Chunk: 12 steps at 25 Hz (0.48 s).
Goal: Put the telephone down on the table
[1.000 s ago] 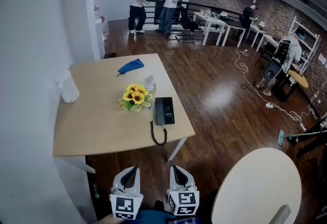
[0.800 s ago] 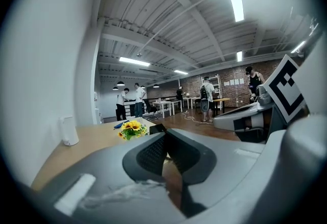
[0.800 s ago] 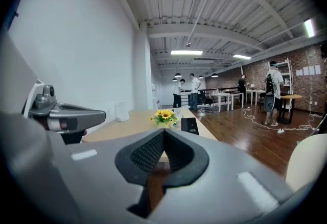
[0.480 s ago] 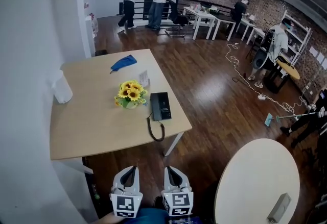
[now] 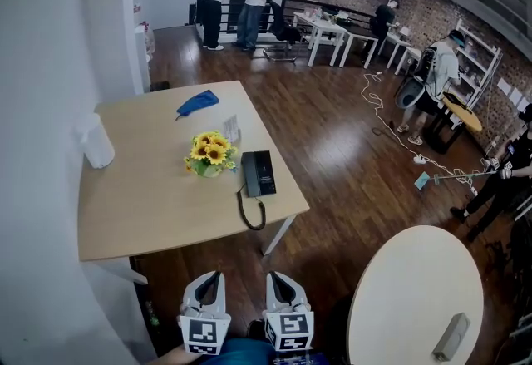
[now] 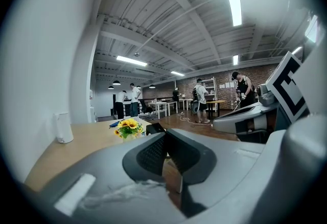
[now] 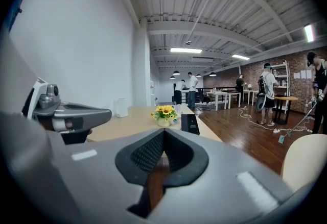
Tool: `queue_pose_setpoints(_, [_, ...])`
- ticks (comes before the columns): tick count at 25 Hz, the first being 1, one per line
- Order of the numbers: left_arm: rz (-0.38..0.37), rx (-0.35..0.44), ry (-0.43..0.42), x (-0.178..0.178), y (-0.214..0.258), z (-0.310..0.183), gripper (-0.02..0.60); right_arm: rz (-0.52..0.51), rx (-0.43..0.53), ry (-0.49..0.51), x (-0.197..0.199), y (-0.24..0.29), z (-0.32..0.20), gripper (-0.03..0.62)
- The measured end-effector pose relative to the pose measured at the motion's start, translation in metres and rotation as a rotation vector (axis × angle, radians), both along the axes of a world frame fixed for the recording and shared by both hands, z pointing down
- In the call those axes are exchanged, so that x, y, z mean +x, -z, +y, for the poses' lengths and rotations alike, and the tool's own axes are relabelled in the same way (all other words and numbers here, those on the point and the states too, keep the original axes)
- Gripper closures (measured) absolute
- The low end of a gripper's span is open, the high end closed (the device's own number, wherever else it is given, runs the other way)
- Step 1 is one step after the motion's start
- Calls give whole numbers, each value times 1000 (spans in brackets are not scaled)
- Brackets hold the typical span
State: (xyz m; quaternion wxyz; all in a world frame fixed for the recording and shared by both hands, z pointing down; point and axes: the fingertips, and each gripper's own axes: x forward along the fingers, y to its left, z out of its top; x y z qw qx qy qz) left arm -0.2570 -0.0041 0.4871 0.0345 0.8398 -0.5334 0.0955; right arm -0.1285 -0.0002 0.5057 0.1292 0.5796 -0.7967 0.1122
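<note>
The black telephone (image 5: 258, 173) lies flat on the wooden table (image 5: 150, 214) near its right edge, with its cord (image 5: 253, 214) curling toward the front edge. It also shows ahead in the left gripper view (image 6: 155, 128) and the right gripper view (image 7: 190, 123). My left gripper (image 5: 214, 278) and right gripper (image 5: 278, 278) sit side by side at the bottom of the head view, short of the table and well away from the telephone. Both have their jaws together with nothing between them (image 6: 164, 137) (image 7: 163, 140).
A pot of sunflowers (image 5: 206, 154) stands just left of the telephone. A blue cloth (image 5: 197, 102), a small card (image 5: 232, 129) and a white container (image 5: 96, 143) lie further back. A round white table (image 5: 416, 288) is at the lower right. People stand far off.
The head view has swung a little, so the table sits further left and higher. Both grippers stay shut at the bottom. A person with a mop has come into view at the right.
</note>
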Motion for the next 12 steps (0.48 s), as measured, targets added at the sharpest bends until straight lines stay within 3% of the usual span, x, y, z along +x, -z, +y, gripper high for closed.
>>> queue_pose_setpoints(12, [-7, 3, -18, 0, -2, -2, 568, -4, -8, 0, -3, -1, -5, 605])
